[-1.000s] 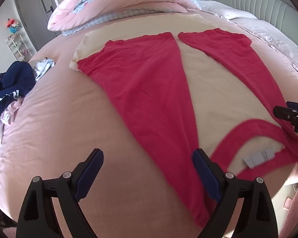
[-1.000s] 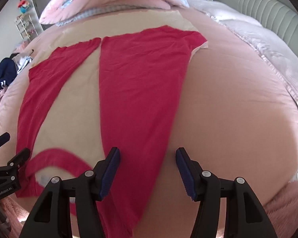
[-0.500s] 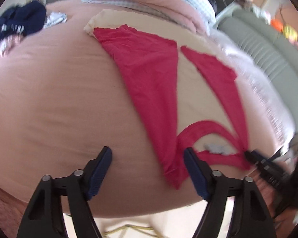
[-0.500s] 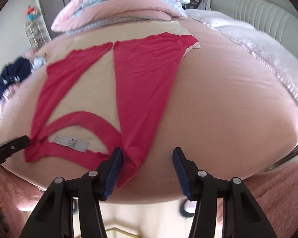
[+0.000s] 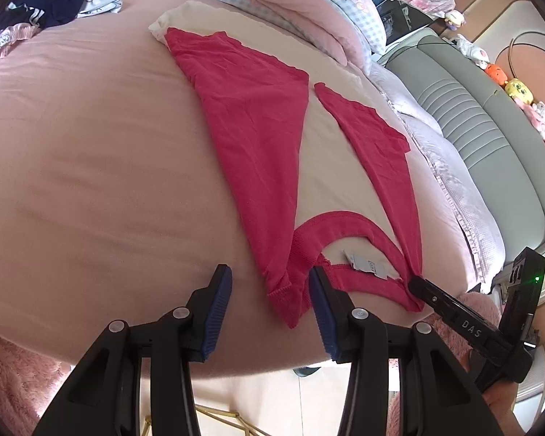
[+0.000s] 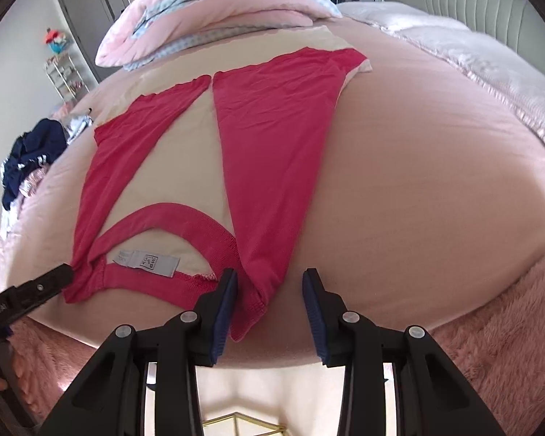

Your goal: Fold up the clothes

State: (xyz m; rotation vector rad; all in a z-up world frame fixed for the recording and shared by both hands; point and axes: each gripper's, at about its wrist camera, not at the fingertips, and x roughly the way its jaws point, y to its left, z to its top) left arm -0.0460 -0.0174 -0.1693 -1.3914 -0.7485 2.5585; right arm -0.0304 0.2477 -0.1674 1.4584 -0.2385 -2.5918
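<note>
A cream shirt with red sleeves [image 5: 258, 138] lies flat on the pink bed [image 5: 91, 181], both sleeves folded inward, its collar and label [image 5: 367, 263] toward me. My left gripper [image 5: 270, 283] straddles one red shoulder corner at the bed's near edge. Its jaws are closing, with fabric between them and the left pad still apart from it. My right gripper [image 6: 269, 283] straddles the other shoulder corner of the shirt [image 6: 272, 152]. Its jaws are also closing around the cloth, and the right pad stands clear of it. Each gripper's tip shows at the edge of the other's view.
Folded pink and checked bedding [image 5: 290, 3] lies behind the shirt. A pile of dark clothes [image 6: 36, 149] sits at the far left. A grey padded headboard [image 5: 490, 138] runs along the right. A fluffy pink cover [image 6: 490, 327] hangs at the bed's near edge.
Both grippers have drawn back to the collar end at the bed's near edge. Their jaws have narrowed around the shoulder corners. The left gripper has rolled.
</note>
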